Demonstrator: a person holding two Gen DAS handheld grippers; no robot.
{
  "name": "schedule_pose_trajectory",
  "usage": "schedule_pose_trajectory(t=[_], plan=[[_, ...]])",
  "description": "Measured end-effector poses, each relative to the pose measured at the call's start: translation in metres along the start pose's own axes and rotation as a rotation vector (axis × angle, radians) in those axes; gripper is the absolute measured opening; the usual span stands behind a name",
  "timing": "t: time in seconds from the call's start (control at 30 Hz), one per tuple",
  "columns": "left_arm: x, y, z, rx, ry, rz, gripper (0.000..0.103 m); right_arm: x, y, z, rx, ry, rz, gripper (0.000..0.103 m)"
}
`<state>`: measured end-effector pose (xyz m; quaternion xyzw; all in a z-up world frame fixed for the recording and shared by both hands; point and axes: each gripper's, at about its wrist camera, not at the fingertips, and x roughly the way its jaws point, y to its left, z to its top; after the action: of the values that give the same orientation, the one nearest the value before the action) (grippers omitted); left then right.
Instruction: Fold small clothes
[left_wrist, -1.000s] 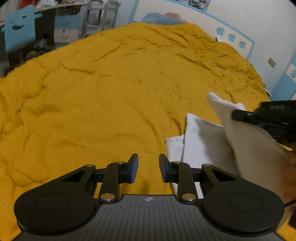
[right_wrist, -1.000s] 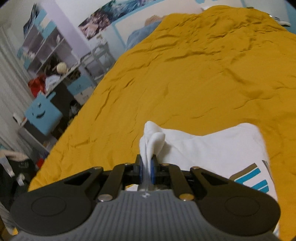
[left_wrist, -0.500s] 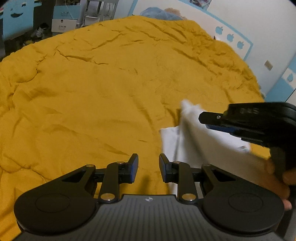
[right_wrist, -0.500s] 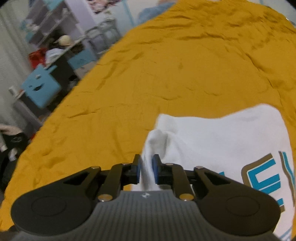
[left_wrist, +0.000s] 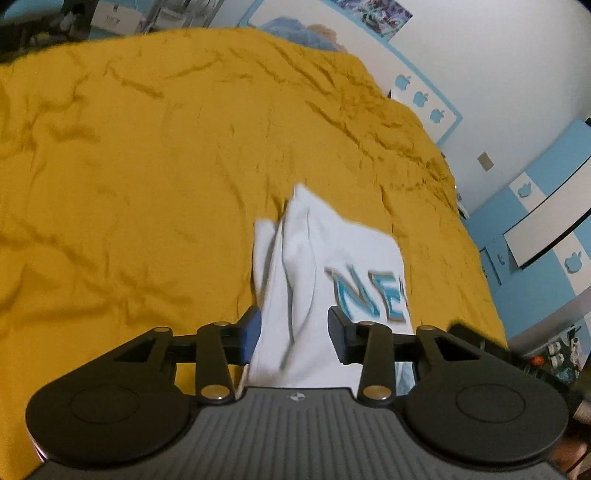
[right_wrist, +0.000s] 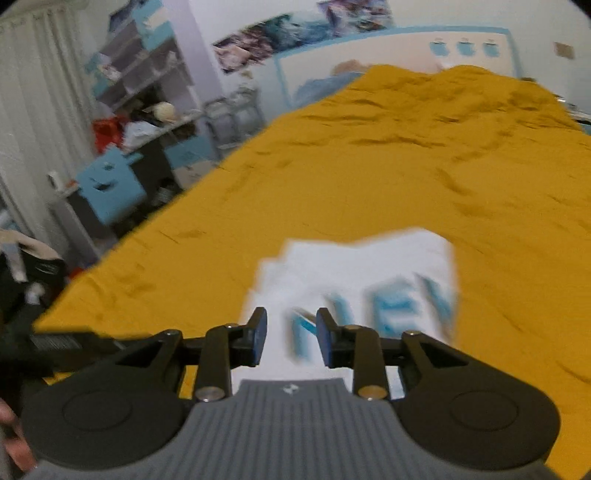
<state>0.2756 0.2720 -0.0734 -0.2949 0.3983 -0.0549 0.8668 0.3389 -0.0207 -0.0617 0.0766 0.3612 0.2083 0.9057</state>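
1. The left gripper (left_wrist: 293, 328) is standing with its jaws wide apart, gripping nothing; the shirt (left_wrist: 328, 266) is showing in the gap between its fingers, though whether they are touching the cloth is hard to tell.
2. The right gripper (right_wrist: 290, 336) is also gaping, holding nothing, with the shirt (right_wrist: 354, 280) showing between and beyond its fingers.
3. The shirt is lying on the yellow bedspread (left_wrist: 147, 166), with 1 fold ridging up along its left side and blue letters reading "NE" before the edge is cutting them off.
4. In the right wrist view the print is blurring badly, so the letters are hardly readable.
5. The shirt's near end is hiding behind both gripper bodies.
6. Shelves (right_wrist: 147, 85) are standing left of the bedspread (right_wrist: 406, 166), their contents too smeared to name.
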Motion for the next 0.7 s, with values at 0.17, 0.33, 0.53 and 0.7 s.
schedule_pose_trajectory(t=[0.17, 0.33, 0.53, 0.7], plan=[[0.018, 0.011, -0.027, -0.048, 0.052, 0.005, 0.06, -0.031, -0.049, -0.054, -0.009, 0.063, -0.139, 0.028], [0.034, 0.027, -0.045, -0.171, 0.062, 0.006, 0.065, -0.048, -0.078, -0.098, 0.012, 0.137, -0.153, 0.037], [0.043, 0.03, -0.049, -0.226, 0.057, 0.015, 0.052, -0.033, -0.088, -0.121, 0.123, 0.188, -0.085, 0.037], [0.04, 0.021, -0.049, -0.201, 0.018, 0.038, 0.019, -0.012, -0.09, -0.125, 0.157, 0.178, -0.119, 0.011]])
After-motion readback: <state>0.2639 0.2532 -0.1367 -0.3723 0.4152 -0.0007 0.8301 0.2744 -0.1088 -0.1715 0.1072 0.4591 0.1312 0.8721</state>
